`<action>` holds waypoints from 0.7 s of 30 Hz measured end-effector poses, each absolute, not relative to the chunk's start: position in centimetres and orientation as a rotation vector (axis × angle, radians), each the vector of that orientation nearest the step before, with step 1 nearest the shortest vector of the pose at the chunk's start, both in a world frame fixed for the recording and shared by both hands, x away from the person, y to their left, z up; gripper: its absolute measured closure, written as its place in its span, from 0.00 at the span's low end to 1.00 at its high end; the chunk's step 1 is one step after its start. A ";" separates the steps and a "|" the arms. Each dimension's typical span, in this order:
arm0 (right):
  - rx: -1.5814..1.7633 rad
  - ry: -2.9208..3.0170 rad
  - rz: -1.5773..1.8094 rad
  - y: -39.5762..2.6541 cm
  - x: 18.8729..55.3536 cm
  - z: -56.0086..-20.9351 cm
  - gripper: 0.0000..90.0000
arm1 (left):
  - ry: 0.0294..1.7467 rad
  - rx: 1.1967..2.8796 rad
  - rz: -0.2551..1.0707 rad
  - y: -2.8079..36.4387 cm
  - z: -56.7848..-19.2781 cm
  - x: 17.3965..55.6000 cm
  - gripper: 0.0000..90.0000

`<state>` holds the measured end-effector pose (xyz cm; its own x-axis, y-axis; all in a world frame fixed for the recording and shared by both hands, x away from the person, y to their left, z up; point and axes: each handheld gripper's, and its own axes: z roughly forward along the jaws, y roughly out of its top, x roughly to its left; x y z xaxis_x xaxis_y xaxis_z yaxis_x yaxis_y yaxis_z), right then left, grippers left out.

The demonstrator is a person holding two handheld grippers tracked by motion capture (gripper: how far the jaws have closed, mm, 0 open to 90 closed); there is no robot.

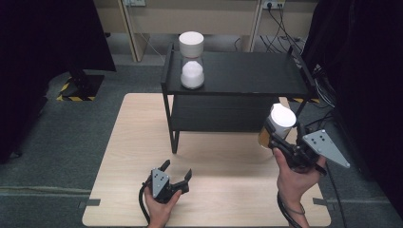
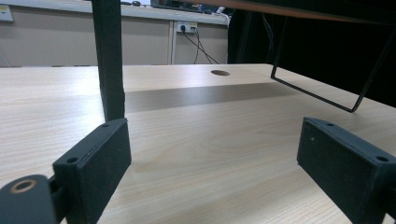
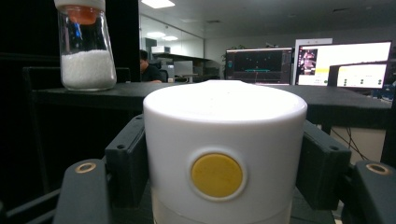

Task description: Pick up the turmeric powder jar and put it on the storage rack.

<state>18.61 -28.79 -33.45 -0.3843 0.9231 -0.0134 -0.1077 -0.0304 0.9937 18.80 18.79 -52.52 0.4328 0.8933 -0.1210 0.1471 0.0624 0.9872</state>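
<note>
Clamped between the jaws of the right gripper (image 1: pixel 280 137), white-capped jar (image 1: pixel 278 124) with a yellow dot, lifted off the counter (image 1: pixel 133 142) just right of the black shelf (image 1: pixel 247 76); on that shelf's top left, second jar (image 1: pixel 192 59) of white grains; before the shelf, left gripper (image 1: pixel 177 172) low, jaws wide apart, holding nothing.

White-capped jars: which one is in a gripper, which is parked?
The jar with amber contents is clamped in the right gripper, off the table. The jar of white granules stands free on the black shelf top.
</note>
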 end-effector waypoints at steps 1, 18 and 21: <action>0.916 1.398 1.549 -28.8 18.7 -33.3 0.34 | 0.998 1.414 0.736 18.8 -52.5 18.8 0.10; 0.871 1.374 1.535 -28.5 19.4 -30.5 0.34 | 0.998 1.411 0.734 18.9 -52.5 18.8 0.10; 0.862 1.373 1.529 -28.5 19.5 -29.9 0.34 | 0.998 1.411 0.735 18.8 -52.5 18.8 0.10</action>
<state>19.53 -28.48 -29.92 -0.3697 0.9272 -0.0601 -0.1592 0.0005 0.9872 18.80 18.83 -52.54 0.4328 0.8930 -0.1232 0.1469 0.0650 0.9870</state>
